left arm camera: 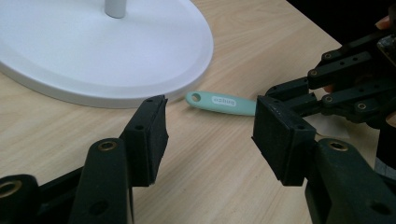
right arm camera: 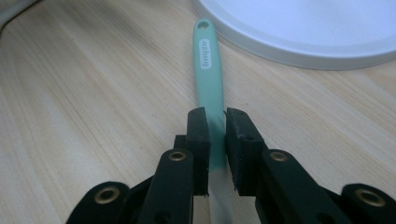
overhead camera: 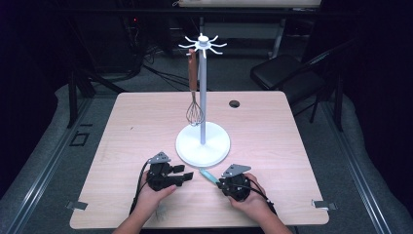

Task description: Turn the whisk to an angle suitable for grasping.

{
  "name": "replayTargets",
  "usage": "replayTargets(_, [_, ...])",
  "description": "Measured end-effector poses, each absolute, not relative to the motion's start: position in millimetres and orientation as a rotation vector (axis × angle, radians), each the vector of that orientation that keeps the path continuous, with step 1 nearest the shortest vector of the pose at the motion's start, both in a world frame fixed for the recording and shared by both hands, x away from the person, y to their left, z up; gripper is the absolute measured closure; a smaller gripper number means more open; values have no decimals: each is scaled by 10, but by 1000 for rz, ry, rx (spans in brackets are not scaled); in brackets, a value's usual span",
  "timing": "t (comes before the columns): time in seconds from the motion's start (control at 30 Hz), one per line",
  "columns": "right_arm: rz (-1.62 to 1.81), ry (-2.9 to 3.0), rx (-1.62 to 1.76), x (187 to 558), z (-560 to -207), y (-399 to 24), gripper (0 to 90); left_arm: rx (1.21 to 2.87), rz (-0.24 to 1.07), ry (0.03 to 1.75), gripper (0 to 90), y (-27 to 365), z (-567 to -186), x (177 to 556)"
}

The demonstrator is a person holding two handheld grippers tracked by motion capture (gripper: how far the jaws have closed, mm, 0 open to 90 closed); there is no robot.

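Right claw [right arm camera: 216, 123] pinches the mint-green handle [right arm camera: 208, 70] of a kitchen utensil; both pads sit against the handle's sides in the right gripper view, the handle passing straight between them. The handle's free end, with a hanging hole and a small white label, points toward the stand's base and lies on or just above the tabletop [right arm camera: 84, 93], its tip just beside the rim of the white round base [right arm camera: 303, 32] of the stand; contact between tip and rim cannot be told. The utensil's working end is hidden under the claw. In the high view the right claw [overhead camera: 220, 182] sits at the near edge of the tabletop [overhead camera: 272, 126], the handle [overhead camera: 209, 176] slanting up-left toward the base [overhead camera: 214, 146]. Left claw [left arm camera: 210, 130] is spread wide, nothing between its pads; it is aimed across the tabletop at the handle [left arm camera: 222, 102] and the right claw beyond, well short of both. In the high view the left claw [overhead camera: 187, 174] lies near the base's front-left edge, held in the person's left hand [overhead camera: 152, 195]. The stand's pole [overhead camera: 202, 97] rises to a ring of hooks; a whisk [overhead camera: 194, 92] with a brown wooden handle hangs from one hook at the left of the pole.
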State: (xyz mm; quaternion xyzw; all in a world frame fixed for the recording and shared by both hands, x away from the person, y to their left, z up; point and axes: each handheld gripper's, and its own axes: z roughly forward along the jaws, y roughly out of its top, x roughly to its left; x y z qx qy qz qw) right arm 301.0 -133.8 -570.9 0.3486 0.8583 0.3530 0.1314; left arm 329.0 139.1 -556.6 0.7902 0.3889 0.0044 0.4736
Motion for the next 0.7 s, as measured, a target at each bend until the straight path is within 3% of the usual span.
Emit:
replayTargets(0.3, [1025,2497,1008,3016,-5707,-1302,838,1941,-11,950,433,1328,-5619,3307])
replayTargets(0.4, [1027,2484,1003,3031,-5727,-1309,760,1939,-12,950,433,1326,-5621,3307])
replayTargets(0.53, [995,2501,971,3018,-5772,-1269,738,1943,-19,949,432,1304,-5628,3306])
replayTargets(0.7, [969,2473,918,2976,-5782,-1218,792,1948,-26,938,432,1283,-5635,3301])
